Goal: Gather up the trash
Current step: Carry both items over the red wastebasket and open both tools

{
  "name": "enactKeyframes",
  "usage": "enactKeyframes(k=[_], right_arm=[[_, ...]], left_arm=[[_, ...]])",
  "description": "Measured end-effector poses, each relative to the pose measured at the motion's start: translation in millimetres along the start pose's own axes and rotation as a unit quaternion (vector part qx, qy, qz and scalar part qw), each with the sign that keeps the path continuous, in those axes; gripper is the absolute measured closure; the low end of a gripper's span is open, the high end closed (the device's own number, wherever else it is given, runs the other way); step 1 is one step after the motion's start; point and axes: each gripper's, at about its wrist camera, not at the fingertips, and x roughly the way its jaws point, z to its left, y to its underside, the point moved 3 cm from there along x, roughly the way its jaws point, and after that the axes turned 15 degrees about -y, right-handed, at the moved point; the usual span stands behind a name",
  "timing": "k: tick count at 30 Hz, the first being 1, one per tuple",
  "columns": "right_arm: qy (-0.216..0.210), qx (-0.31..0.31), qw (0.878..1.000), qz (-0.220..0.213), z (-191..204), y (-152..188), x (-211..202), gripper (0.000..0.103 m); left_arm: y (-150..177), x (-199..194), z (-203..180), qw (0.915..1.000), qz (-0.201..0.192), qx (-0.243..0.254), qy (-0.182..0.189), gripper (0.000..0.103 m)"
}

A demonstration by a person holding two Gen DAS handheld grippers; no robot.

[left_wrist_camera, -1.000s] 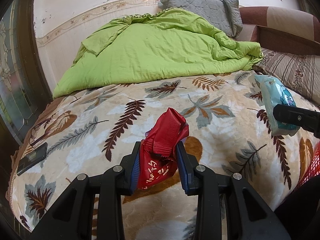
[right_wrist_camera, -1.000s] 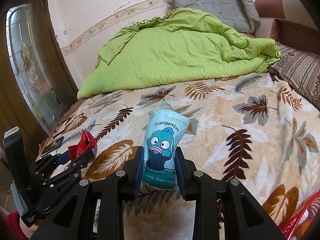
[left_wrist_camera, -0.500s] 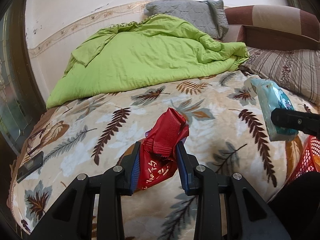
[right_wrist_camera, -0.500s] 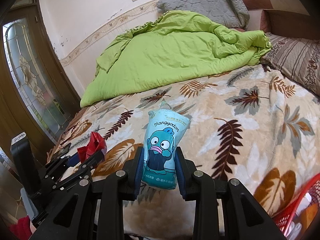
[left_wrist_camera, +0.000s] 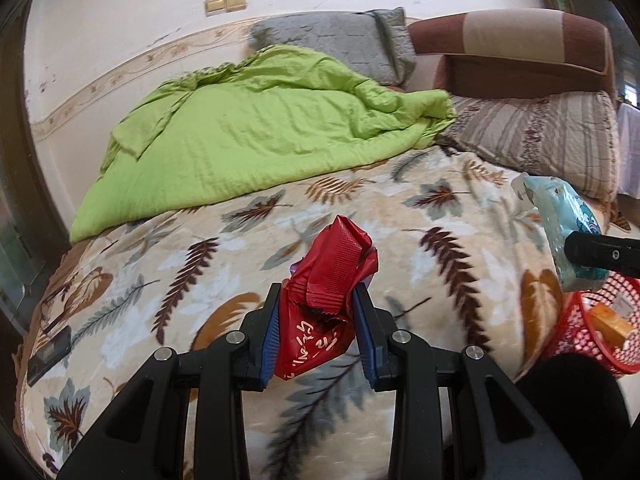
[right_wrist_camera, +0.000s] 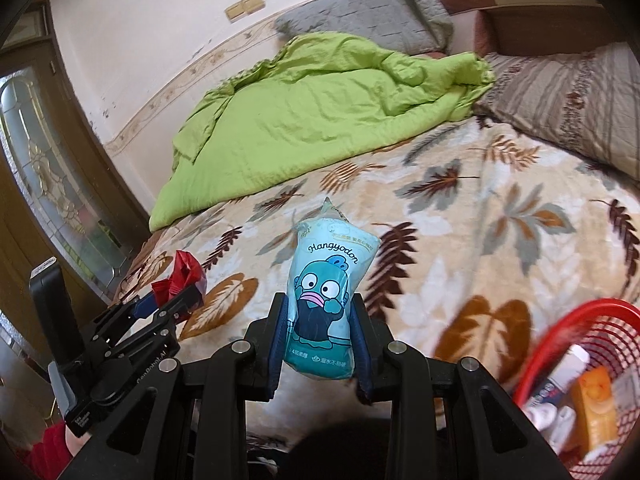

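We record two grippers, each clamped on one piece of trash, both held above the leaf-patterned blanket [left_wrist_camera: 460, 248]. The left gripper [left_wrist_camera: 316, 330] grips one crumpled red wrapper [left_wrist_camera: 324, 304]; the right gripper [right_wrist_camera: 320, 338] grips one teal tissue pack [right_wrist_camera: 326, 300]. One red mesh basket [right_wrist_camera: 560, 340] stands beside the blanket's near right corner, holding one orange packet [right_wrist_camera: 594, 408] among other items we cannot count. On the blanket's far side we count one green quilt [left_wrist_camera: 260, 136].

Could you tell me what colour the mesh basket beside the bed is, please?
Red; the mesh basket shows best in the right wrist view.
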Motion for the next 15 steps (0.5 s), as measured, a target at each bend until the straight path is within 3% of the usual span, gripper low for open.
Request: enactKeyframes(k=[4,9,12,15], right_arm=[[0.023,0.012,1.0,-0.014,-14.5,0.8,-31.7,0.071],[0.065,0.036,0.997,-0.038,-41.8,2.6,-77.7,0.071],[0.096,0.052,0.993,-0.053,-60.5,4.8,-107.8,0.071],[0.13,0.072,0.987,-0.067,-80.7,10.4,-137.8,0.07]], left_arm=[[-12.7,-17.3,-20.9,0.9994,-0.014,0.013,0.03,0.071],[-28.8,-43.5,-60.9,0.9945,-0.027,0.036,0.095,0.071],[-37.3,-56.1,-90.7,0.9873,-0.023,0.047,0.15,0.071],[-45.1,-66.6,-129.6,0.9743,-0.006,0.061,0.217,0.07]])
